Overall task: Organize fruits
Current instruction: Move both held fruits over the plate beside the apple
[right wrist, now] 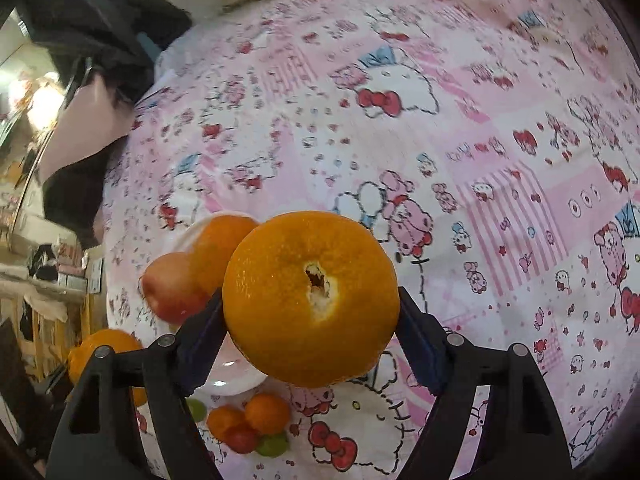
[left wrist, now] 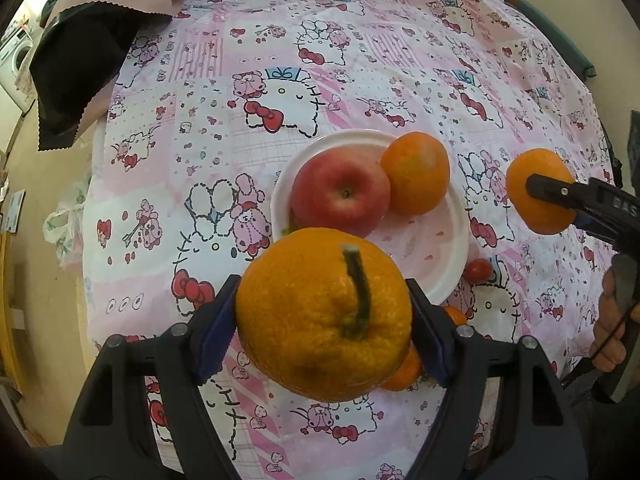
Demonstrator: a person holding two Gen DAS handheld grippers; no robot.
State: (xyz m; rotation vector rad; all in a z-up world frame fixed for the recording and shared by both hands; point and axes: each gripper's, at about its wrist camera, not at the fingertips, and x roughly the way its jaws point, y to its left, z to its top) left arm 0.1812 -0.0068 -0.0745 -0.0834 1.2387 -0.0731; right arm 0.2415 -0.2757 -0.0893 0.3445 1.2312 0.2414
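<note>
the stemmed orange (left wrist: 324,316) sits low in the centre of the left wrist frame, clamped between the left gripper (left wrist: 322,334) pads and held above the cloth, likely bound for the white plate (left wrist: 436,256) just above it, where an apple (left wrist: 340,192) and an orange (left wrist: 416,172) already rest. at the right edge, the right gripper (right wrist: 310,320) clamps a second orange (right wrist: 310,298), lifted clear. small loose fruits (right wrist: 250,424) wait beside the plate.
</note>
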